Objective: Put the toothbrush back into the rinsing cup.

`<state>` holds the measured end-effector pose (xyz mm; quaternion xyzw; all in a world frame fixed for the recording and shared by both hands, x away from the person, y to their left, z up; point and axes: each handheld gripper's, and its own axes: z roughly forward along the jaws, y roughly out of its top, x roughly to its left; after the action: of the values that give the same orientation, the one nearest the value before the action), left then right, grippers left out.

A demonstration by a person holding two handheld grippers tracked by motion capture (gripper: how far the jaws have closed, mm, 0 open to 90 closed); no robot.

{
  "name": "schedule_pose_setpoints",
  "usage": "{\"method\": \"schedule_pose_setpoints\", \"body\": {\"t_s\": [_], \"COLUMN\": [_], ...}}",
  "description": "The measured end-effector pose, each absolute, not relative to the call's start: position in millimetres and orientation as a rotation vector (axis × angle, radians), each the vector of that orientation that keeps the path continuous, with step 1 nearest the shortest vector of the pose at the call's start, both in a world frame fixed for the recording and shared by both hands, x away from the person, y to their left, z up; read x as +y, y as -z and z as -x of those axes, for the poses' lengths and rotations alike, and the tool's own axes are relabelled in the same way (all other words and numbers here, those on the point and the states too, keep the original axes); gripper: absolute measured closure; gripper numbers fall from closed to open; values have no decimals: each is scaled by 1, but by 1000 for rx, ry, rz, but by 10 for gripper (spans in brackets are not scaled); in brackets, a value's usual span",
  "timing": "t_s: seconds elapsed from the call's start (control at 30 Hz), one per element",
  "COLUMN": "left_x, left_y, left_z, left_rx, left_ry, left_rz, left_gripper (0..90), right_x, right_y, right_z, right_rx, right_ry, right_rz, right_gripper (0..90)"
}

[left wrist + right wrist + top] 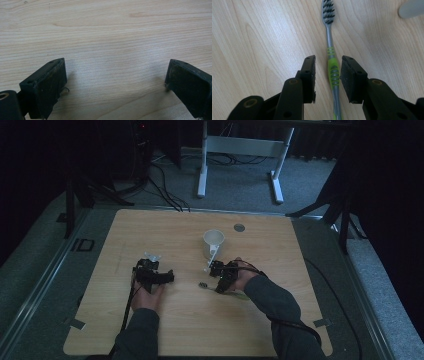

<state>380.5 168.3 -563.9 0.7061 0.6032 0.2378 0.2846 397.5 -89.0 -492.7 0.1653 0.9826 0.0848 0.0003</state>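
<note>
The right claw [327, 75] straddles a toothbrush [331, 65], gaps either side, handle end cut off; the left claw [116, 82] is spread.

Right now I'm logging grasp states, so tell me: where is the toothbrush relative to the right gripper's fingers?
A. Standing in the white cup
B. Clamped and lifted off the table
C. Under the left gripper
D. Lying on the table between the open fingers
D: in the right gripper view the toothbrush lies flat on the table in the gap of the right gripper, a sliver of wood showing on each side of its handle.
</note>
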Motion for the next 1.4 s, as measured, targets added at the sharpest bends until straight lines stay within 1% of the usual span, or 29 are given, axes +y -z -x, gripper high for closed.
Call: {"method": "schedule_pose_setpoints", "body": {"t_s": [0.93, 1.4], "left_x": [168, 168], "left_y": [564, 564], "left_z": [-381, -381], "left_rx": [1614, 1614], "left_ry": [-637, -637], "left_rz": [-1888, -1888], "left_gripper": [40, 40], "right_x": [-89, -88], "right_y": [500, 502], "right_z": [-403, -405], "right_rx": [3112, 3118], "right_ry": [-193, -169], "right_rz": [-476, -452], "right_gripper": [653, 679]}}
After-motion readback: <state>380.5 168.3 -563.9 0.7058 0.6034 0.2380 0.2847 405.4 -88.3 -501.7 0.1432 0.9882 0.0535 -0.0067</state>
